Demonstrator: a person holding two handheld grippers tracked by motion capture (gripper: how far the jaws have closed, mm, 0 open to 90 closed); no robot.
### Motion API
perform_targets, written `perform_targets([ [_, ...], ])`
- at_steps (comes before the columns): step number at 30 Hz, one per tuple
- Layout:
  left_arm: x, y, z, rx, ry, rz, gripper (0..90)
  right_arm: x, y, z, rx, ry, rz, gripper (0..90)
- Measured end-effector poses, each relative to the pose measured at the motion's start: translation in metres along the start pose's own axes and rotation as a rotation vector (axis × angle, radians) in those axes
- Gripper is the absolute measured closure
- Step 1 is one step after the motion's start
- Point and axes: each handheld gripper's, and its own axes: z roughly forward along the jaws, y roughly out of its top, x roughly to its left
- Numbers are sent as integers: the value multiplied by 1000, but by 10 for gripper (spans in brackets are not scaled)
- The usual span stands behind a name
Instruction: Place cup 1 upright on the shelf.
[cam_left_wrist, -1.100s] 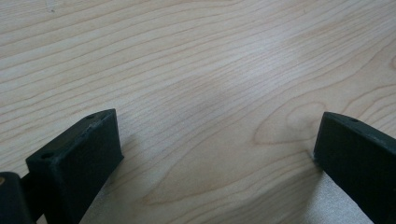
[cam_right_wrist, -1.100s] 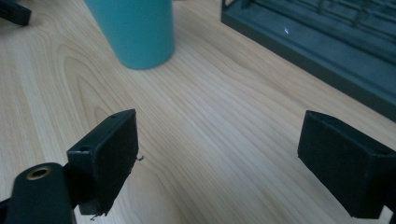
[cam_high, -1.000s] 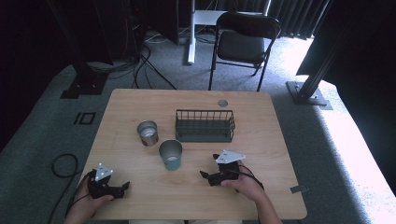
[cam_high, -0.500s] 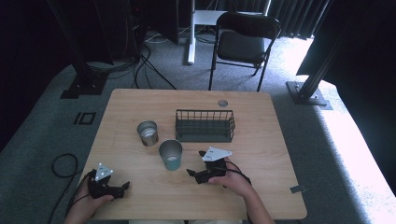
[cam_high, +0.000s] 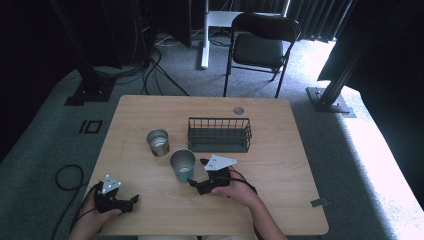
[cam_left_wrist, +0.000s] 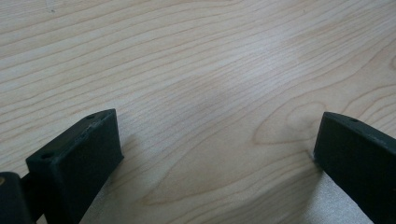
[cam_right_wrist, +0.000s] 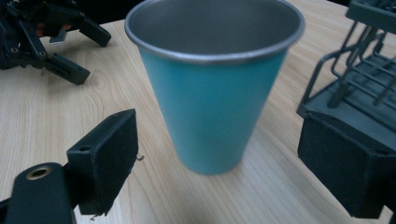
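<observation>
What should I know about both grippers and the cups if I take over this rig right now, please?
Right gripper: open, jaws either side of the upright teal cup, not touching it.
Left gripper: open, resting on the table near its front left corner, holding nothing.
Steel cup stands left of the wire rack, which looks empty.
Done: approach to the teal cup.
Left: close on it, lift it, probably move it to the rack.

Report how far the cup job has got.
Nothing looks finished: the teal cup stands upright on the table, ungripped, and the rack looks empty. In hand: the right claw is open, jaws either side of the cup. The left claw rests open. Left: grip and move it.
</observation>
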Motion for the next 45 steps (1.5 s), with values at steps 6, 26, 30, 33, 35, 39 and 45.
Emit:
perform_targets([
  [6, 0, 0, 0, 0, 0, 0, 15, 2, 6, 9, -16, 8, -11, 119],
  [26, 0, 0, 0, 0, 0, 0, 14, 2, 15, 35, -68, 11, 10, 116],
  [30, 0, 0, 0, 0, 0, 0, 15, 2, 17, 39, -83, 14, 24, 116],
  [33, 0, 0, 0, 0, 0, 0, 15, 2, 18, 41, -91, 15, 11, 116],
  [35, 0, 0, 0, 0, 0, 0, 15, 1, 18, 43, -97, 17, 15, 116],
  [39, 0, 0, 0, 0, 0, 0, 15, 2, 19, 45, -98, 19, 21, 117],
  [45, 0, 0, 0, 0, 0, 0, 15, 3, 22, 46, -98, 2, 48, 136],
])
